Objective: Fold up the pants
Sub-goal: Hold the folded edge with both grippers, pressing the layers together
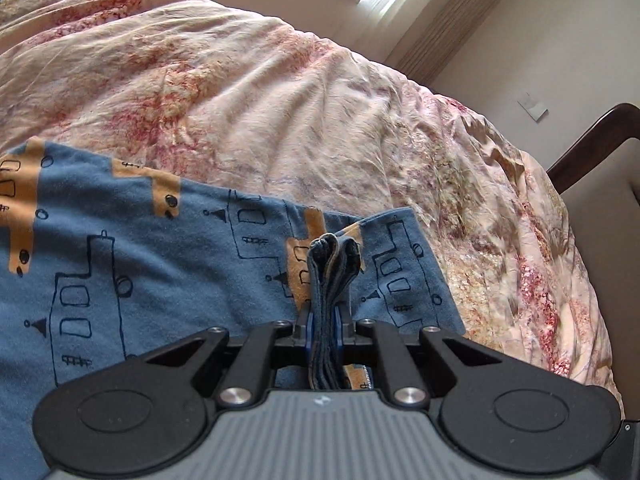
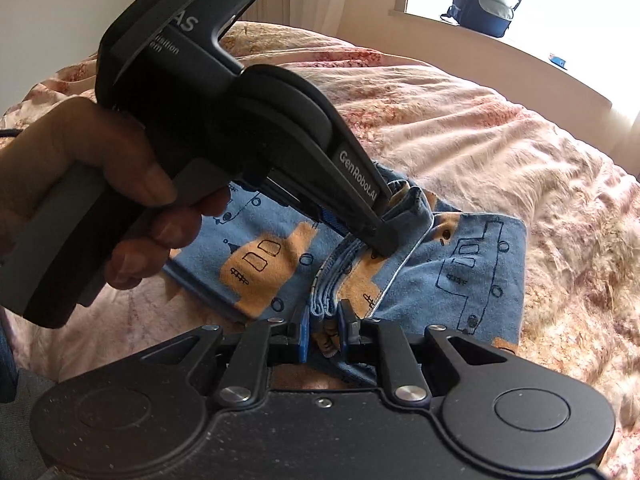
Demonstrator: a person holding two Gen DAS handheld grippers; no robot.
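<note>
Blue pants [image 1: 120, 248] printed with orange patches and line-drawn buildings lie on the bed. In the left wrist view my left gripper [image 1: 325, 312] is shut on a bunched, several-layer fold of the pants that sticks up between its blue pads. In the right wrist view the pants [image 2: 472, 264] form a folded rectangle. My right gripper [image 2: 325, 320] is shut on the layered edge nearest the camera. Just beyond it, the left gripper [image 2: 384, 240] clamps the same raised edge, held by a person's hand [image 2: 100, 184].
A rumpled pink floral duvet [image 1: 280, 100] covers the bed all around the pants. A dark wooden chair frame [image 1: 592, 140] stands at the bed's right side. A backpack [image 2: 486, 0] sits on the window sill [image 2: 520, 56] behind the bed.
</note>
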